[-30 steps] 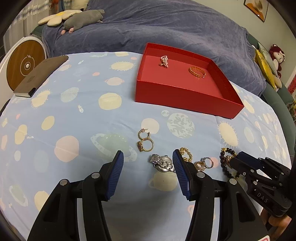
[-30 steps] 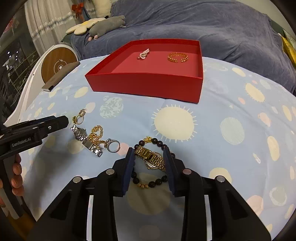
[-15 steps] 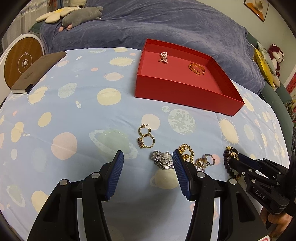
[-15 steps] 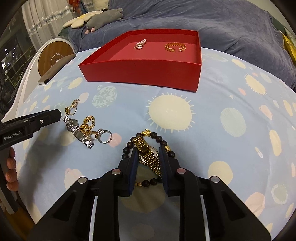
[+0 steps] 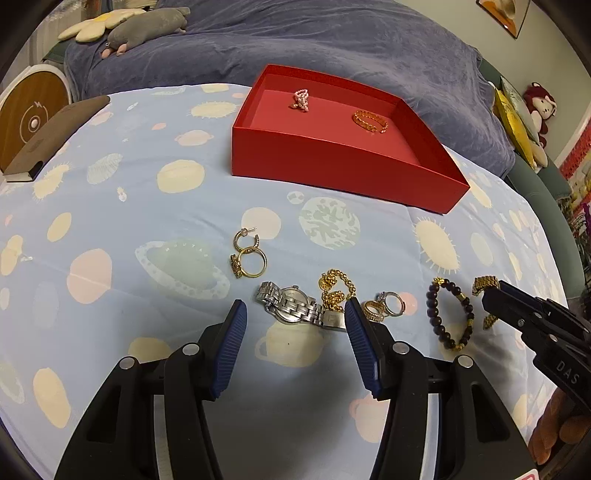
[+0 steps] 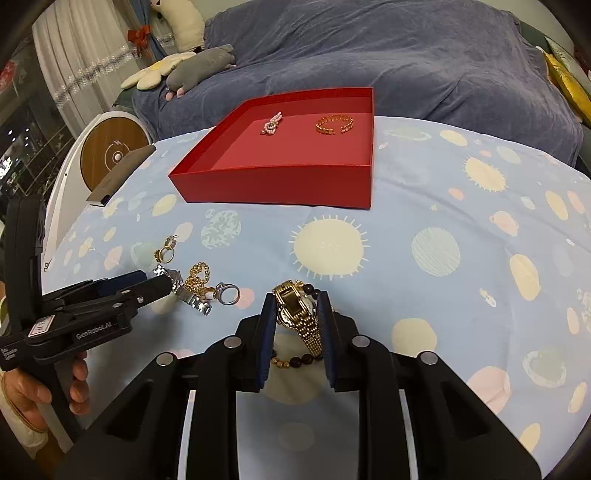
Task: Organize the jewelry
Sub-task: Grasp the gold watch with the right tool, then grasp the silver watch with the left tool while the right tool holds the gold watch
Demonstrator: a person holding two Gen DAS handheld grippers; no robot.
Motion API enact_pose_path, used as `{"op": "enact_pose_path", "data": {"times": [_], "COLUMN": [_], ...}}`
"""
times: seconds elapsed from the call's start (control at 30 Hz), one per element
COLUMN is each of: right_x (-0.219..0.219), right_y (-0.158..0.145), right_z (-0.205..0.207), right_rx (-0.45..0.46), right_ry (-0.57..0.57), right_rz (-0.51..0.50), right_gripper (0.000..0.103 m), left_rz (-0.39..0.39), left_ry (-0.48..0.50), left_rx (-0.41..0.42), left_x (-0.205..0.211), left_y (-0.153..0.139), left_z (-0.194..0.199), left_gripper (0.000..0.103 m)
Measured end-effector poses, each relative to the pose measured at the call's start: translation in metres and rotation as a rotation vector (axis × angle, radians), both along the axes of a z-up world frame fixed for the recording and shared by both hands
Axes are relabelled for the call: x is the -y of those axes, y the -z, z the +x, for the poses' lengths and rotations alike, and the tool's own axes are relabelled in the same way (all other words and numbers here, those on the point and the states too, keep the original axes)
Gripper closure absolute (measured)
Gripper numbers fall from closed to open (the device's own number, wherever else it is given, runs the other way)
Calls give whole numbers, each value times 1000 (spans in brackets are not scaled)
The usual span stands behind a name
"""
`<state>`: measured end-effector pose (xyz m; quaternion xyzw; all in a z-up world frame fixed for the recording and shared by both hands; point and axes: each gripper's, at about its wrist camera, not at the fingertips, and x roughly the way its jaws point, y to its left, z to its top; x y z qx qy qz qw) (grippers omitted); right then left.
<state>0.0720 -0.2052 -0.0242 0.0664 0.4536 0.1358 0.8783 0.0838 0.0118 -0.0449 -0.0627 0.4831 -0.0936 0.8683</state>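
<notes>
Here the right gripper [image 6: 294,314] pinches the gold watch [image 6: 297,308], strap hanging lengthwise toward the camera; left gripper [image 5: 294,325] spread.

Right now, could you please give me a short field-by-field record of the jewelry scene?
right claw: shut on gold watch, lifted above the dark bead bracelet
left claw: open, nothing held, silver watch just ahead
red box: holds pink bead piece and gold chain bracelet
loose on cloth: gold earrings, gold chain, rings

Far from me I see a grey plush toy [image 5: 147,27] on a blue blanket [image 5: 332,40]; a brown notebook [image 5: 55,136] lies far left.
</notes>
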Motion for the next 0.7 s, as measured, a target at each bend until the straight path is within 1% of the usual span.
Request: {"op": "enact_pose_path", "data": {"times": [0.1,0.17,0.2,0.27,0.4,0.57,0.67,0.7], "right_x": [-2,-3,-2,-1,0,-3,-5,-6], "right_y": [2,2,2,2,0,-3,-3,-3], "right_z": [0,0,-1,-1,-1,-2,-3,-3], "right_rx": [-4,-5,-6,-8,-6,1,2,1], "right_ry": [-5,-8,-8,-5,-4,-9,-12,-14], "right_rz": [2,0,0,2,5,8,7,6], "right_gripper": [81,81,81,81,81,81,81,81], "left_rz": [52,92,93,122,132,81,97,116], "left_ry": [-9,-18,-20,-12,-15,-24,-43,-39], "left_rx": [18,9,17,19,14,10,18,29], "left_x": [6,7,6,6,-2,-2,3,6], "left_y": [3,9,10,10,11,8,11,11], "left_z": [4,6,5,3,-2,-1,2,1], "left_gripper": [51,54,55,55,55,55,55,55]}}
